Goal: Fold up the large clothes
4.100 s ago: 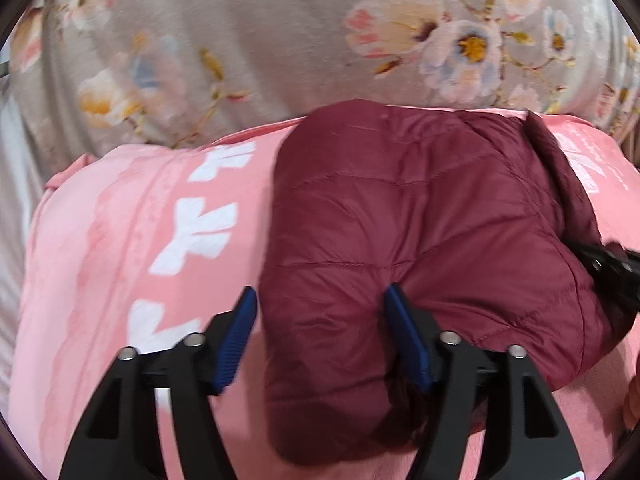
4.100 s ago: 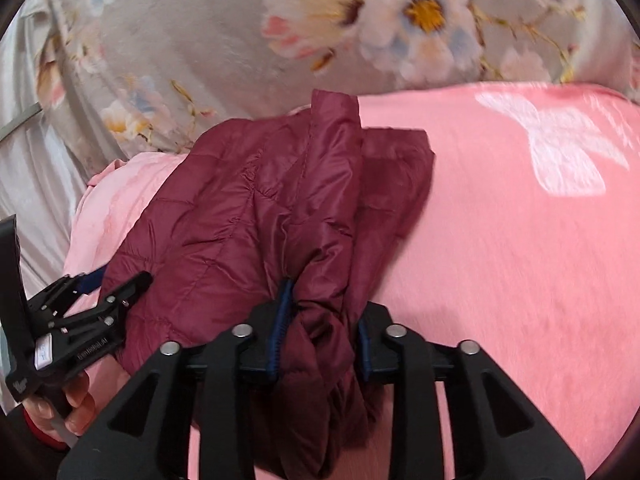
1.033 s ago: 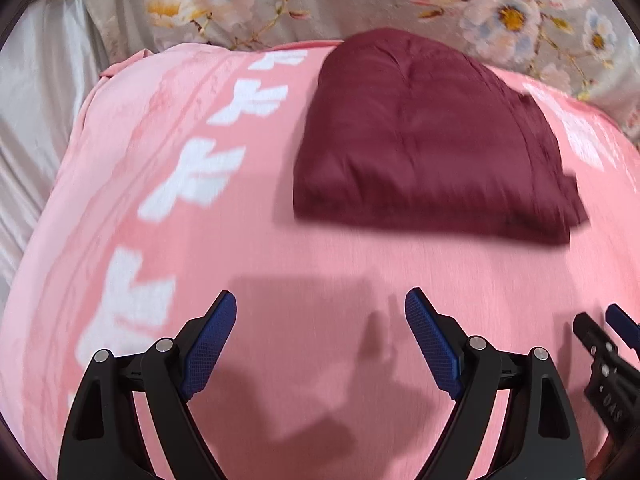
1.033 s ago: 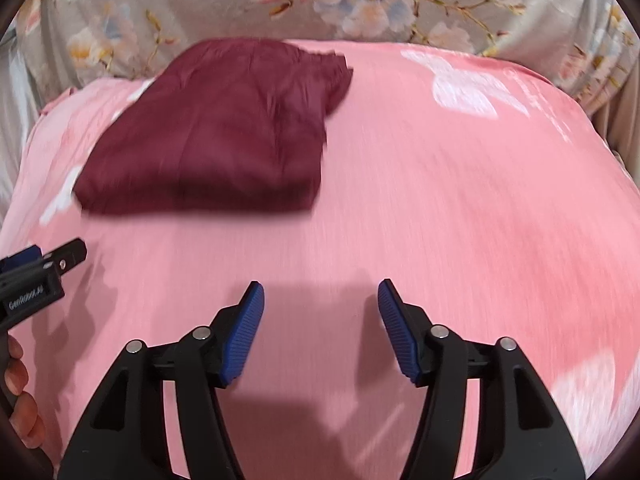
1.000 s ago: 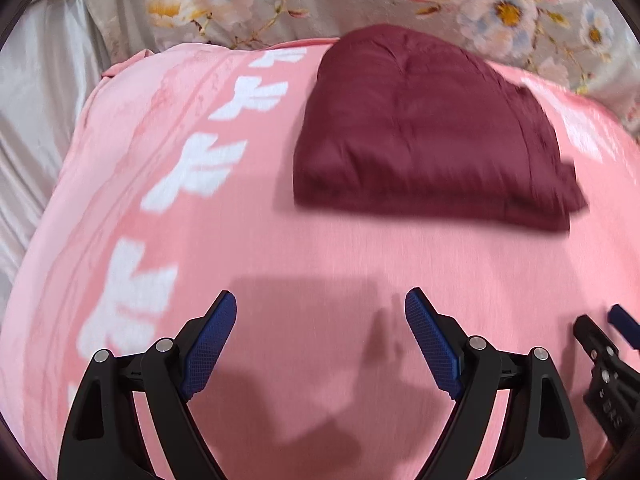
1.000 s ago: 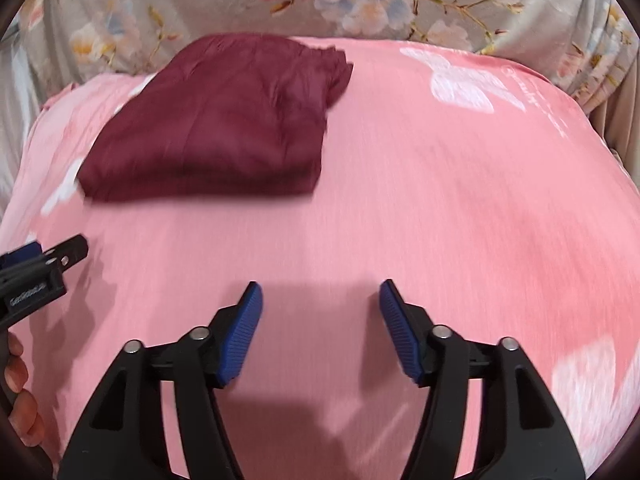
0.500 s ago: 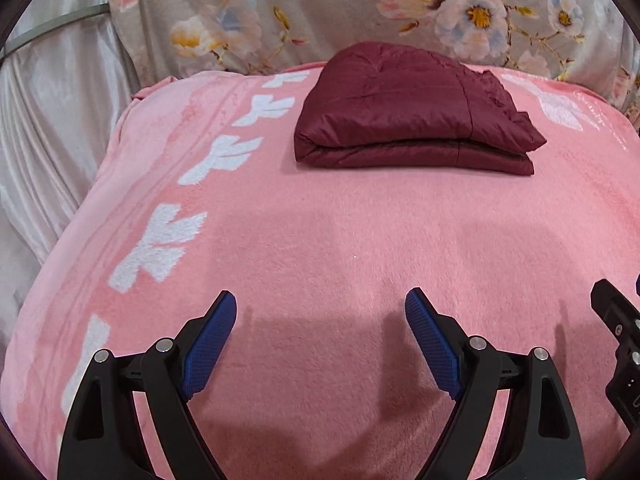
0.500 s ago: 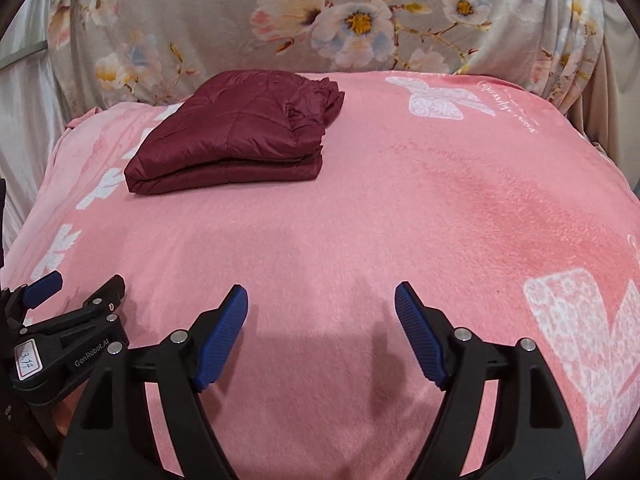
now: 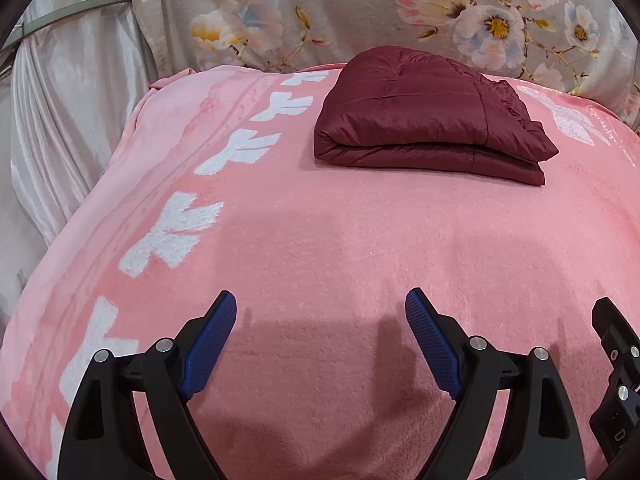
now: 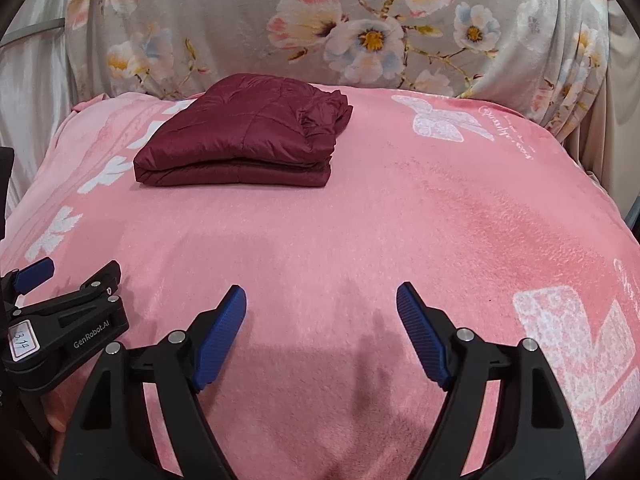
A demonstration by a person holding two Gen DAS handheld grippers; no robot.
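A dark red quilted jacket (image 9: 424,120) lies folded into a flat rectangular stack at the far side of a pink blanket (image 9: 320,240); it also shows in the right wrist view (image 10: 244,136). My left gripper (image 9: 321,336) is open and empty, low over the blanket's near part, well short of the jacket. My right gripper (image 10: 321,328) is open and empty, also near the front. The left gripper's body (image 10: 64,320) shows at the left edge of the right wrist view.
The pink blanket has white leaf and butterfly prints (image 9: 176,232). A grey floral cloth (image 10: 360,40) rises behind the jacket. Pale satin fabric (image 9: 64,120) hangs at the left. The right gripper's body (image 9: 616,376) sits at the right edge of the left wrist view.
Both grippers let go of the jacket and drew back toward the front of the blanket. The jacket now lies folded and still, farther away in both views.
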